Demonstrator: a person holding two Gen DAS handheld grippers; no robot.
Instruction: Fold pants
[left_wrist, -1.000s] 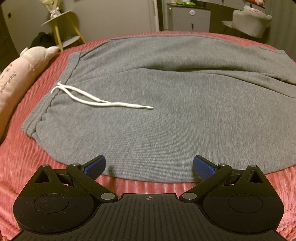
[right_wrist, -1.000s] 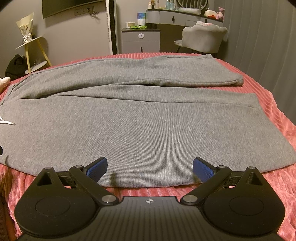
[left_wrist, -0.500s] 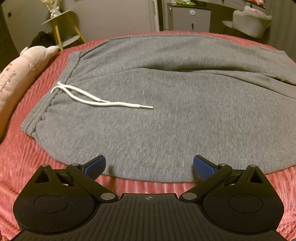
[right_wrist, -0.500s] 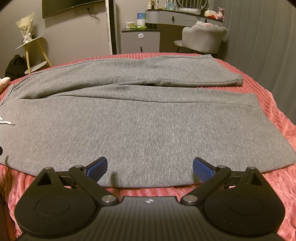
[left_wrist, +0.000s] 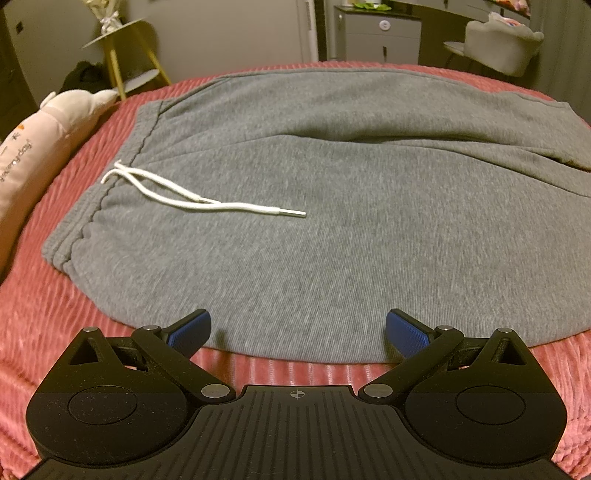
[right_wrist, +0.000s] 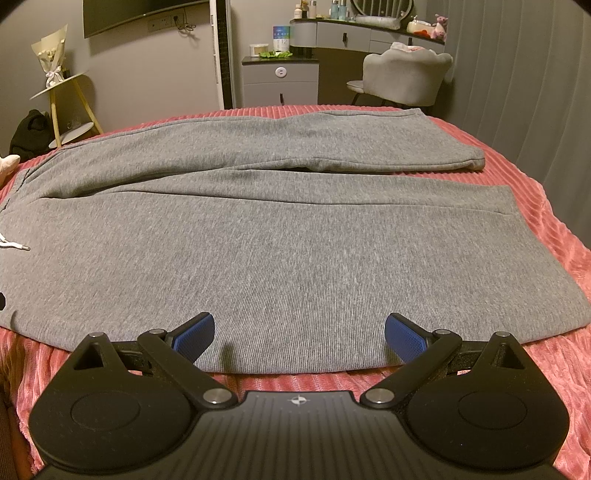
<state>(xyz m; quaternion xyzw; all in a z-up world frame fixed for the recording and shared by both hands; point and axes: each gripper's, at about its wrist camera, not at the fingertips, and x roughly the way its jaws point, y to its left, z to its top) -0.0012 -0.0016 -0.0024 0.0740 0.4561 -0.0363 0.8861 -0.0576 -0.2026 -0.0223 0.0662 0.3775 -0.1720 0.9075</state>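
Grey sweatpants lie spread flat on a pink ribbed bedspread, waistband to the left, legs running right. A white drawstring trails from the waistband across the front. My left gripper hovers open at the near edge of the hip area, nothing between its blue pads. In the right wrist view both legs lie side by side, the far leg ending at a cuff. My right gripper is open over the near leg's front edge, empty.
A pale pink plush pillow lies at the bed's left side. Beyond the bed stand a yellow-legged side table, a grey cabinet, a dressing table and a grey padded chair. Curtains hang on the right.
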